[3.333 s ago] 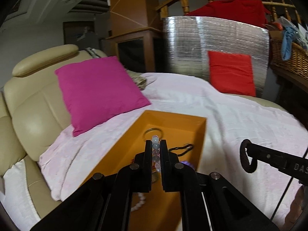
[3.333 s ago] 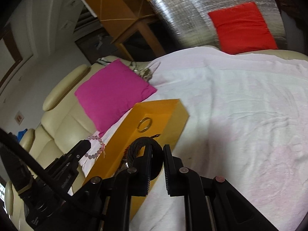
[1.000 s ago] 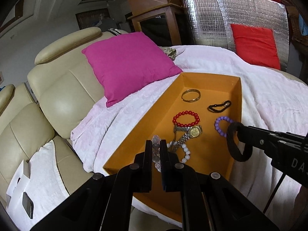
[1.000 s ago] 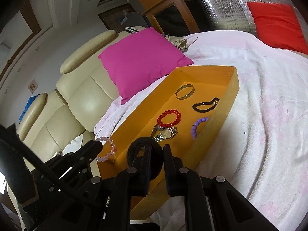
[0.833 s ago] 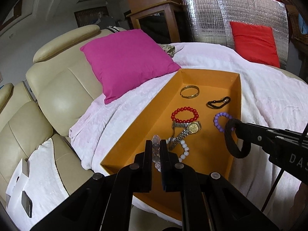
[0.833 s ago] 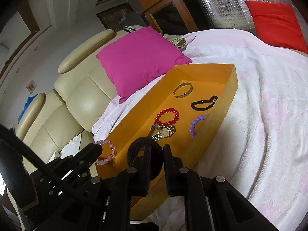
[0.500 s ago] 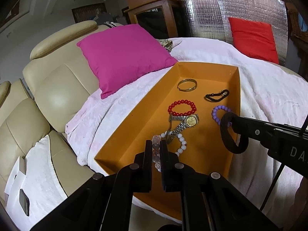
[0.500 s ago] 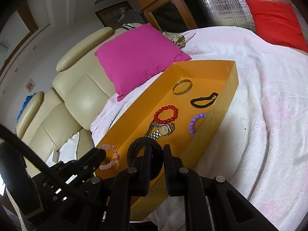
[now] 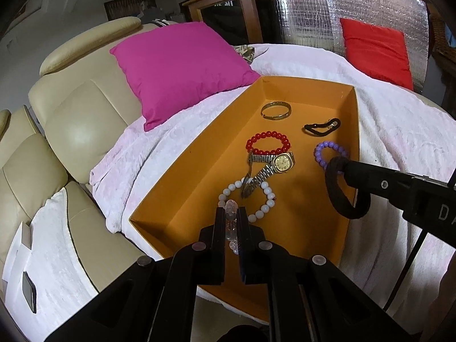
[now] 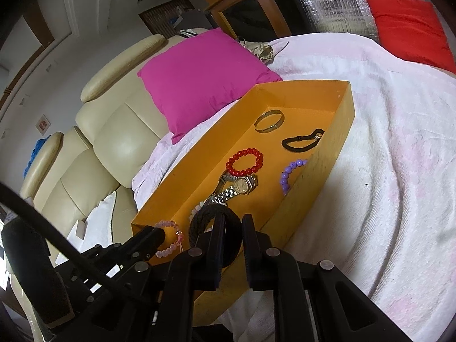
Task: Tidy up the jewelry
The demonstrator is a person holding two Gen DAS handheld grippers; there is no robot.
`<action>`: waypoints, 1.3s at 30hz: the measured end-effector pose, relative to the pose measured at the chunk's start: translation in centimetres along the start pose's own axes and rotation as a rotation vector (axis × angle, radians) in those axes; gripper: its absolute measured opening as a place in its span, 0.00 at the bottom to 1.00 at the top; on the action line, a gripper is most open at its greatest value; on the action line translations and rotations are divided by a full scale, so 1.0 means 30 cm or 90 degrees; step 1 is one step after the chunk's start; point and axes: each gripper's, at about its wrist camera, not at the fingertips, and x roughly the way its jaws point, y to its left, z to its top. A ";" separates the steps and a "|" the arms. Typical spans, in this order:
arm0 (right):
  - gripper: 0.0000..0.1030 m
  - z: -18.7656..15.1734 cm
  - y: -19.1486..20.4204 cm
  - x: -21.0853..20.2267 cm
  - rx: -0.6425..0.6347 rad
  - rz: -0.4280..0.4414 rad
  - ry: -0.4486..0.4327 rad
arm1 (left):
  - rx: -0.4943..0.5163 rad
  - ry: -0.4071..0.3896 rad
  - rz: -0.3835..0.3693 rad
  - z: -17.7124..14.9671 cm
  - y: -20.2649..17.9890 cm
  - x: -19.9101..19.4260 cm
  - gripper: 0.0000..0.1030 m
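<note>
1. Holding a pale pink bead bracelet (image 9: 231, 222), the left tool (image 9: 230, 222) is clamped shut on it at the lower middle of the left wrist view, above the near end of the open orange cardboard box (image 9: 354, 131).
2. The right tool (image 10: 231, 228) grips a thick black fabric hair band (image 10: 211, 222), hanging over the box's near right wall.
3. Inside already lie a gold bangle (image 9: 276, 110), red bead bracelet (image 9: 268, 142), gold-faced watch (image 9: 280, 163), purple bead bracelet (image 9: 327, 154) and white bead bracelet (image 9: 256, 199).
4. The step looks like carrying two pieces for placement; next, each needs bare orange floor, then a release.
</note>
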 end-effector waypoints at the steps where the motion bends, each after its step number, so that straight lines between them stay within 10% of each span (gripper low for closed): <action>1: 0.14 0.001 0.002 0.002 0.000 0.000 0.001 | 0.000 0.002 0.000 -0.002 -0.001 0.002 0.08; 20: 0.15 0.000 -0.001 0.005 0.007 0.002 0.003 | 0.003 0.029 -0.005 -0.021 -0.006 0.039 0.08; 26: 0.15 0.003 -0.009 -0.003 0.014 0.000 -0.001 | -0.001 0.022 0.011 -0.022 -0.006 0.029 0.54; 35: 0.16 0.024 -0.064 -0.018 0.055 -0.014 0.020 | 0.010 0.013 0.009 0.007 -0.025 -0.011 0.65; 39: 0.41 0.035 -0.091 -0.050 0.068 -0.023 0.010 | 0.014 -0.005 0.002 0.025 -0.038 -0.057 0.72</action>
